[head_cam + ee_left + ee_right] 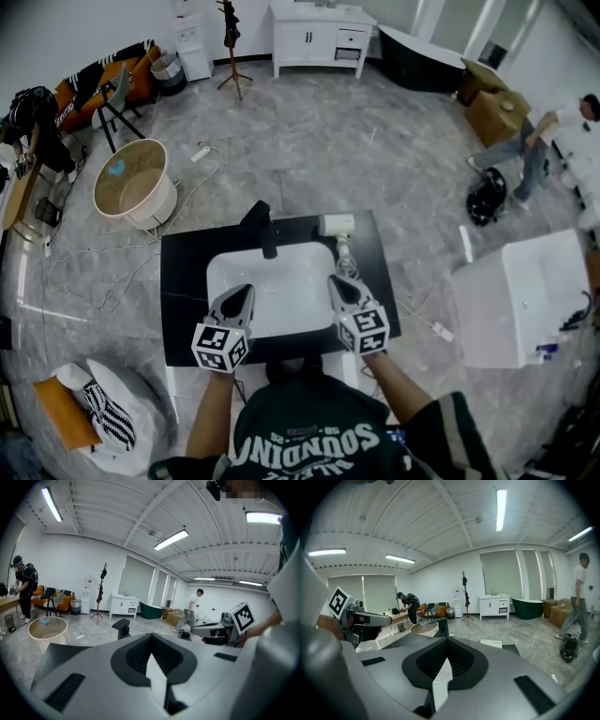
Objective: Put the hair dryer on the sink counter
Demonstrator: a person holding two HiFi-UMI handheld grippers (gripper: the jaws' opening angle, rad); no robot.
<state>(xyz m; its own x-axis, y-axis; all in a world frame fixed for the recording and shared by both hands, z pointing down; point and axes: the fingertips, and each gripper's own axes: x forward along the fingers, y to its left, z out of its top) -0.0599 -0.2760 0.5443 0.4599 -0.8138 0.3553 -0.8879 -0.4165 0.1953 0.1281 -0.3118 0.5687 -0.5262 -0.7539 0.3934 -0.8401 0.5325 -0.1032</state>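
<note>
The white hair dryer (337,224) lies on the black sink counter (183,291), at its far right behind the white basin (281,291), with its cord (345,262) trailing toward me. The right gripper view shows the dryer as a white block (491,643) just ahead. My right gripper (337,282) hovers over the basin's right rim, close to the cord, shut with nothing in it. My left gripper (244,292) is over the basin's left part, also shut and empty. Each gripper appears in the other's view: the right gripper (220,631) and the left gripper (361,618).
A black faucet (266,230) stands at the basin's far edge. A round beige tub (134,183) and loose cables lie on the floor to the left. A white block (520,295) stands on the right. A person (539,136) crouches at the far right.
</note>
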